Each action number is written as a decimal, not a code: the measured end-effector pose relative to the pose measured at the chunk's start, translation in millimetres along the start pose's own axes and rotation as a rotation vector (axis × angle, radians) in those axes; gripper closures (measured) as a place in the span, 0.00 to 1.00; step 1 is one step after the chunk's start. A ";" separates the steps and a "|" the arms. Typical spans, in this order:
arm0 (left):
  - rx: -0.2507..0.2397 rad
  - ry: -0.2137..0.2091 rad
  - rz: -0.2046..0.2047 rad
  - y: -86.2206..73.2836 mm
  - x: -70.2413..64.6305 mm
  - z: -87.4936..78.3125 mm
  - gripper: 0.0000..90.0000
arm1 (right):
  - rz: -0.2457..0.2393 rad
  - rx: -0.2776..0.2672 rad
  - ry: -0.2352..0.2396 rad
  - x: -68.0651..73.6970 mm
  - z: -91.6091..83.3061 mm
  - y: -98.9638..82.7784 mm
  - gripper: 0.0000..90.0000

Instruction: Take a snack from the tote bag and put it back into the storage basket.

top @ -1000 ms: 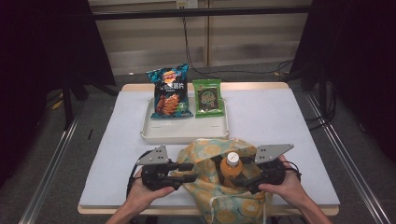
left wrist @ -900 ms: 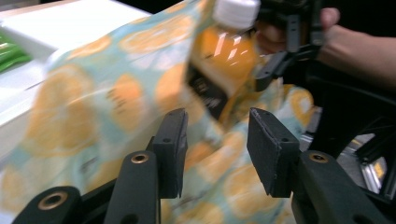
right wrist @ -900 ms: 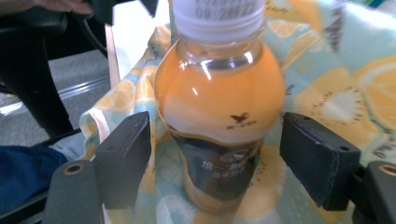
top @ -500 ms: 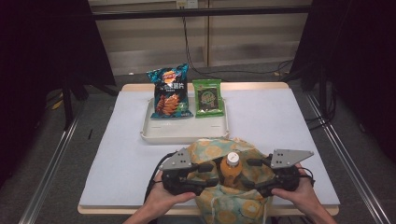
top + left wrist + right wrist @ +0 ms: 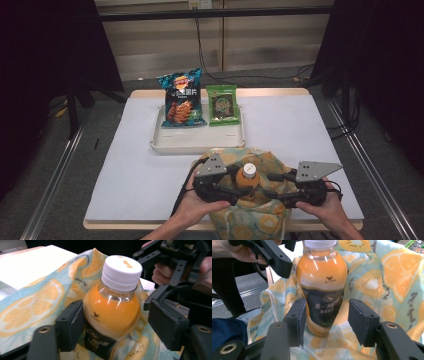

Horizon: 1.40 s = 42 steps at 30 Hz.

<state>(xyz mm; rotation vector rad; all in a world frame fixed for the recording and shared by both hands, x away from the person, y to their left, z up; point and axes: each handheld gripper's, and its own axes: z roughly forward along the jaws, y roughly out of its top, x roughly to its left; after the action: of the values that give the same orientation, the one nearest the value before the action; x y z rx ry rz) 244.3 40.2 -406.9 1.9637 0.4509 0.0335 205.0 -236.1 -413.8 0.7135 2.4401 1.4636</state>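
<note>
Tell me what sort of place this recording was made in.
Probably a lab or studio set up for recording, not a home: a white-topped table stands on bare grey floor, dark curtains hang on both sides, and cables run down from a wall socket behind it.

Two snack bags (image 5: 181,100) stand in a tray (image 5: 200,142).

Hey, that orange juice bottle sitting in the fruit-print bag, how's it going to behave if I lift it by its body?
The bottle looks nearly full, so probably heavy for its size. Its smooth, rounded plastic may slip between flat pads. Standing in the soft cloth bag, it could tip once released.
</note>
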 end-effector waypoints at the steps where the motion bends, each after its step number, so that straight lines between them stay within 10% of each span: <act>1: 0.002 -0.001 -0.011 -0.2 -0.1 3.3 0.28 | 0.002 -0.004 0.000 -0.4 -0.5 -0.7 0.51; 18: 0.019 0.090 -0.002 -13.8 -1.7 34.1 0.34 | 0.005 0.010 -0.003 -4.6 0.1 -6.6 0.42; 42: 0.016 -0.201 0.034 7.1 19.9 1.6 0.35 | 0.021 0.009 0.002 -5.1 3.5 -8.8 0.32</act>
<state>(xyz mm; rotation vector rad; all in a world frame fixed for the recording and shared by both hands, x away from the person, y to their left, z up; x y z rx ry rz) 265.2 42.8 -404.9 1.9665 0.2870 -0.1454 208.1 -239.4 -423.5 0.7417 2.4500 1.4626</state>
